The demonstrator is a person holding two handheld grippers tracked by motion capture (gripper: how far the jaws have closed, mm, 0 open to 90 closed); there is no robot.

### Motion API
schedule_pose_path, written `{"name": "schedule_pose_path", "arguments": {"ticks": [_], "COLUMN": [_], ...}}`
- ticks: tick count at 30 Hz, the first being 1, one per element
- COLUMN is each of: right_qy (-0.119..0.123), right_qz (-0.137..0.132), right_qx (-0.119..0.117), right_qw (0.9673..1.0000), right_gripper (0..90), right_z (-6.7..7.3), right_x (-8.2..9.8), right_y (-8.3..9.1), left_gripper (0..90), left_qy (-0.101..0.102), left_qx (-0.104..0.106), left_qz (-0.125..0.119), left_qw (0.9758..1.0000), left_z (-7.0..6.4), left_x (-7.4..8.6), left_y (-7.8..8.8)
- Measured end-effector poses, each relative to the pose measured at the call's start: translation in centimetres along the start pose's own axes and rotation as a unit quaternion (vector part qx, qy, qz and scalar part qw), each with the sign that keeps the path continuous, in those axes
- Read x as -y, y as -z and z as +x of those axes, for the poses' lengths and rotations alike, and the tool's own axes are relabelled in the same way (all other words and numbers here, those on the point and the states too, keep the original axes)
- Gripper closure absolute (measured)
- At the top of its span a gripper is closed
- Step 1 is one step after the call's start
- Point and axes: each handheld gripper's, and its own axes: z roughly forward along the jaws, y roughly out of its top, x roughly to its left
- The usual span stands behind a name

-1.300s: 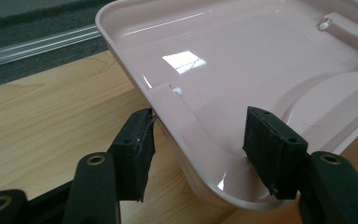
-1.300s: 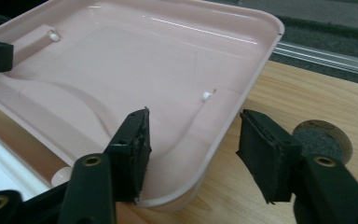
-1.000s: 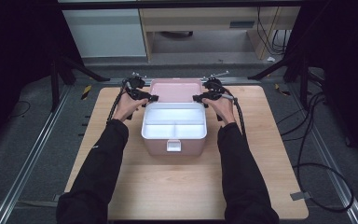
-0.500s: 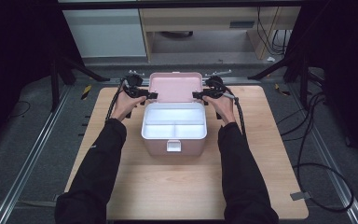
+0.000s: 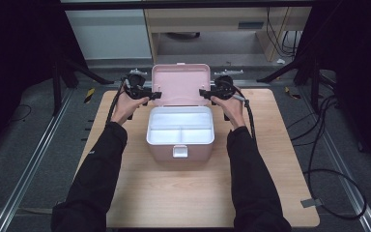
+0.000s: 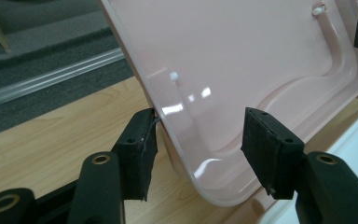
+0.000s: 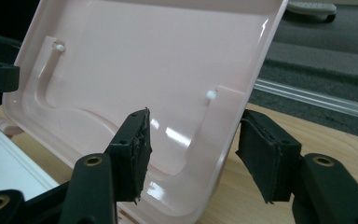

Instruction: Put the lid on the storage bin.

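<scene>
surface: wooden table (image 5: 140, 193) | on it: pink box (image 5: 179, 145), lid raised | floor: cables

pink lid (image 7: 135, 70), edge between spread jaws

Pink box (image 5: 179, 140) mid-table, lid (image 5: 180, 84) raised upright

lid (image 5: 181, 83) pale pink, glossy w/ white glints; two small white pegs (image 7: 210, 95) on inner face. box (image 5: 179, 151) pink outside, white tray (image 5: 180, 127) inside, white latch (image 5: 180, 152) at front. left gripper (image 5: 150, 95) & right gripper (image 5: 206, 94) black; jaws matte black w/ brass-coloured rivets. table (image 5: 140, 193) light wood, fine grain. sleeves (image 5: 96, 179) black. floor (image 5: 24, 159) dark grey; rails (image 5: 34, 164) silver. cables (image 5: 328, 145) black. yellow-black striped mark (image 5: 89, 95) left of table. cabinet (image 5: 113, 34) at back pale grey-white, shelf unit (image 5: 207, 26) beige.
</scene>
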Motion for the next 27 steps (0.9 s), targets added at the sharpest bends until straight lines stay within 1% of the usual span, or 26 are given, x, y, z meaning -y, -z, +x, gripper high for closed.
{"name": "schedule_pose_path", "arguments": {"ticks": [1,2,5,9,14,16,18,21,22,24,27], "right_qy": [0.001,0.001,0.015,0.019,0.033,0.034,0.036,0.043,0.048,0.053,0.059], "right_qz": [-0.003,-0.008,-0.011,-0.024,-0.038,-0.046,-0.051,-0.057,-0.059,-0.062,-0.067], "right_qx": [-0.001,-0.002,0.004,0.004,0.01,0.01,0.008,0.011,0.013,0.015,0.015], "right_qw": [1.0,1.0,0.9998,0.9995,0.9987,0.9983,0.998,0.9974,0.997,0.9965,0.9959], "right_gripper": [44.2,44.2,44.2,44.3,44.2,44.3,44.4,44.4,44.3,44.4,44.3], "right_z": [0.1,0.2,0.6,0.8,1.3,1.5,1.6,2.1,2.3,2.6,3.0], "right_x": [-0.1,-0.2,-0.7,-1.4,-2.4,-2.7,-2.9,-3.2,-3.3,-3.5,-3.7], "right_y": [0.1,0.2,0.5,1.2,2.5,3.1,3.7,4.4,4.7,5.2,5.9], "left_gripper": [45.2,45.2,44.6,44.7,46.0,46.5,47.0,46.6,46.7,46.9,47.8], "left_qy": [-0.009,-0.01,-0.023,-0.03,-0.039,-0.042,-0.047,-0.061,-0.063,-0.067,-0.07], "left_qx": [0.003,0.002,-0.01,-0.008,-0.012,-0.011,-0.012,-0.02,-0.021,-0.022,-0.018], "left_qz": [-0.013,-0.01,-0.009,-0.013,-0.033,-0.04,-0.041,-0.038,-0.041,-0.048,-0.051], "left_qw": [0.9999,0.9999,0.9997,0.9994,0.9986,0.9983,0.998,0.9972,0.9969,0.9964,0.9961], "left_z": [0.1,0.0,-0.4,-0.8,-1.4,-1.6,-1.9,-2.5,-2.7,-2.9,-3.2], "left_x": [-0.2,-0.4,-1.0,-1.5,-2.1,-2.3,-2.4,-2.6,-2.7,-2.9,-3.0], "left_y": [0.2,0.4,1.0,1.8,2.8,3.3,3.8,4.6,4.9,5.5,6.3]}}
